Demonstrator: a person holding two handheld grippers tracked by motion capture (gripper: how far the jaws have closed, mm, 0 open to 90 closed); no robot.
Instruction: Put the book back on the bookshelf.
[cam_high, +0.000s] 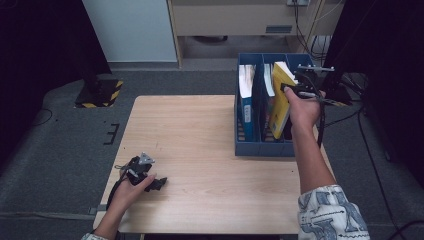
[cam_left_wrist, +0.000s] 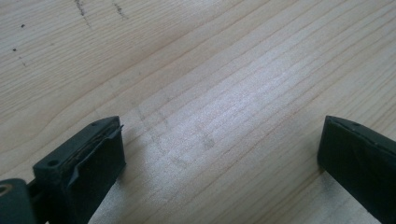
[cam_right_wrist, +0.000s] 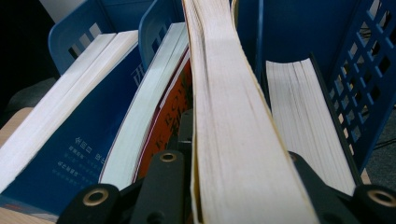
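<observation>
Right tool (cam_right_wrist: 243, 186) clamped on yellow book (cam_high: 281, 100), lower edge hidden, seemingly within blue rack (cam_high: 260, 148); left tool (cam_left_wrist: 219, 154) agape.

Yellow book (cam_high: 281, 100) — thick, tilted, partly raised from blue file rack (cam_high: 265, 147)

A pale wooden table (cam_high: 200, 150) with a visible grain stands on grey carpet (cam_high: 60, 155), and a few dark specks (cam_left_wrist: 84, 9) mark its surface. A blue-covered book (cam_high: 246, 100) with white page edges stands upright in the leftmost compartment. Beyond the table's far left corner, a black base with yellow-and-black hazard stripes (cam_high: 100, 93) sits on the floor. Black cables (cam_high: 370, 145) trail over the carpet at the right.
</observation>
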